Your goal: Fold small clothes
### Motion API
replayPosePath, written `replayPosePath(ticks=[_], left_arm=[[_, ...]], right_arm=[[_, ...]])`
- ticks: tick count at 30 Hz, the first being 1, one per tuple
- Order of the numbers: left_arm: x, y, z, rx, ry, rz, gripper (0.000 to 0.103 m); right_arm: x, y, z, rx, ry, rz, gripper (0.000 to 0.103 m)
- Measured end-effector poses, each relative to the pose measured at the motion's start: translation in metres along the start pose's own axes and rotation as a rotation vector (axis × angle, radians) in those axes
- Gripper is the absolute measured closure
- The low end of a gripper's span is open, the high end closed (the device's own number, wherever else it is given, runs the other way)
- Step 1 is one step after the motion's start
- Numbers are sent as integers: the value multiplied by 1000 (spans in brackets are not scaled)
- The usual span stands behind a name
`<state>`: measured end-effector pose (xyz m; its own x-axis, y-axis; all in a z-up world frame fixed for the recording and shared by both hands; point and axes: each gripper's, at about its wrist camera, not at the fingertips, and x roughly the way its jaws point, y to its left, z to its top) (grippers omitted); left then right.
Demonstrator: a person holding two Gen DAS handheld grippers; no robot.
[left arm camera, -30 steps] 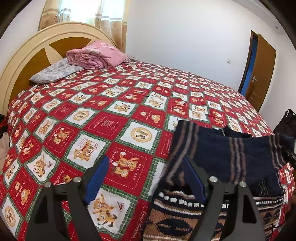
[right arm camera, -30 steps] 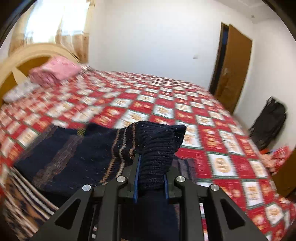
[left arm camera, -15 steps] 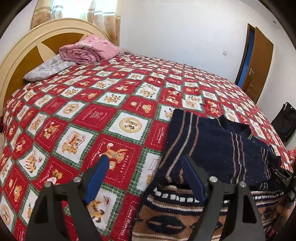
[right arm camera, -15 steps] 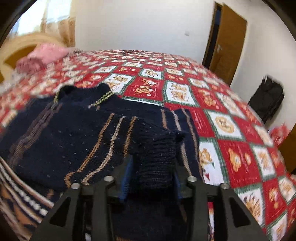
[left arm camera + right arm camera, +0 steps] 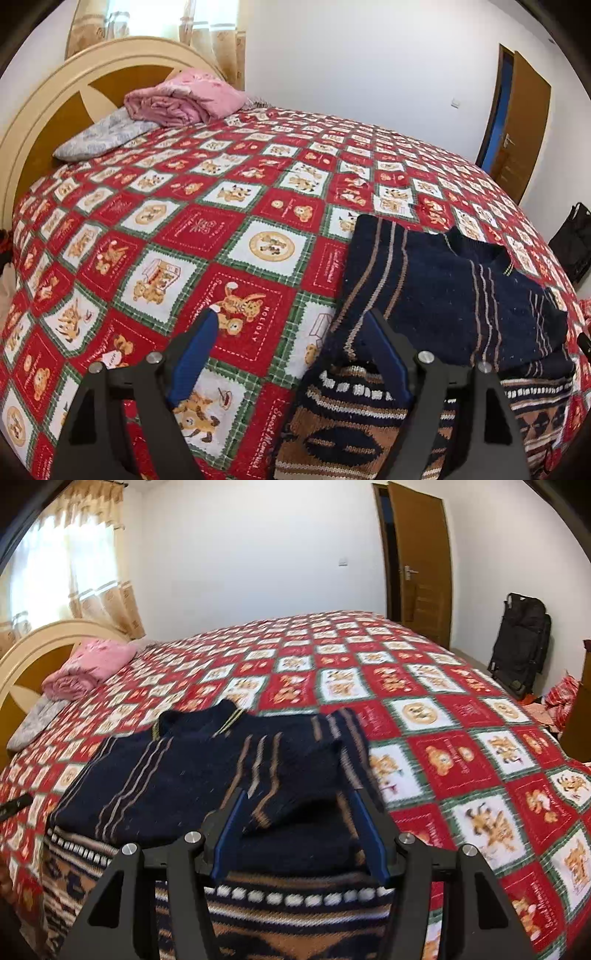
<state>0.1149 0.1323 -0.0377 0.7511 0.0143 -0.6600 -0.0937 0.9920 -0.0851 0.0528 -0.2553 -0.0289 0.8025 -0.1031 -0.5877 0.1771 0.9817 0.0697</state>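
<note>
Partly blurred sweater (image 5: 192, 775) sleeve edges

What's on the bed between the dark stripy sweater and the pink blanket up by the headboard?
Nothing but bedspread. In the left wrist view, only red teddy-bear squares lie between the navy sweater and the pink blanket.

Left gripper (image 5: 291, 354): two matte black angular arms, each with a pair of round silver screw heads; the fingers (image 5: 195, 354) are faced with blue pads on their inner sides; right gripper (image 5: 301, 830) is of the same build: black forked arms, silver screws, thin blue-lined fingers (image 5: 229, 830) tapering forward.
</note>
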Motion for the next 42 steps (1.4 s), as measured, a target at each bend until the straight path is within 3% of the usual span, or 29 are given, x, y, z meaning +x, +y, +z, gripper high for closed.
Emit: replayPosePath(ticks=[9,14,17,21,24,27,33,36,42], left_arm=[[8,-19,19,19,-16,-15,20],[22,-55,14,106,-5,-13,20],[38,-70,-1,143,47,-49,20],[57,-77,-15,179,105,-18,20],[58,-75,-17,181,103,-11,17],[51,-69,-15,169,108,-25,17],[17,-45,-15,161,28,-76,17],[0,-30,-14,138,10,-113,16],[-24,-10,-5,85,-38,-121,16]], right_arm=[[13,18,22,-84,-10,25,44],[47,20,1,-109,125,21,44],[62,13,-14,-117,201,-4,44],[58,11,-17,-122,184,-11,44],[56,11,-14,-98,191,-7,44],[34,2,-8,-2,122,73,44],[-30,-2,8,16,-77,105,44],[-56,-18,13,125,-156,231,44],[-69,-39,0,471,-188,624,44]])
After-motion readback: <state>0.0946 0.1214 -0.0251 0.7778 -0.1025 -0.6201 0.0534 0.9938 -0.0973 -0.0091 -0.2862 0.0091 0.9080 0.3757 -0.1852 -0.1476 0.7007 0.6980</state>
